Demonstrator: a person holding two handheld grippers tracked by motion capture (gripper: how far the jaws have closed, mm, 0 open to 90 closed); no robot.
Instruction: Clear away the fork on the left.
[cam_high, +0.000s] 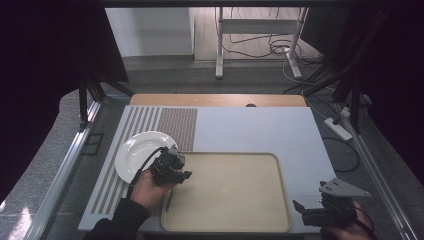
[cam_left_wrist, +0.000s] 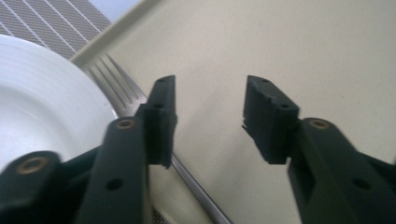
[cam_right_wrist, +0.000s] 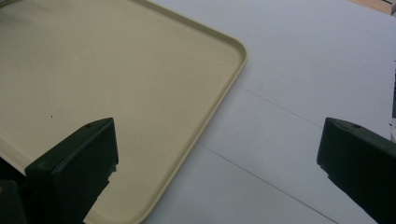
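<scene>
A beige tray (cam_high: 230, 192) lies on the table near its front edge. Left of it sits a white plate (cam_high: 135, 150) on a striped mat. A metal fork (cam_left_wrist: 114, 81) rests along the tray's left rim, tines toward the far side, next to the plate (cam_left_wrist: 42, 102); its handle (cam_high: 169, 201) shows below my left hand. My left gripper (cam_high: 184, 174) hovers just above the fork at the tray's left edge, jaws open (cam_left_wrist: 210, 88) with nothing between them. My right gripper (cam_high: 300, 209) stays off the tray's front right corner, open wide (cam_right_wrist: 217, 135) over the tray rim (cam_right_wrist: 219, 93).
The striped mat (cam_high: 170, 122) covers the table's left part and a pale blue sheet (cam_high: 260, 127) the rest. Metal frame rails run along both sides. A power strip (cam_high: 338, 128) and cables lie on the floor to the right.
</scene>
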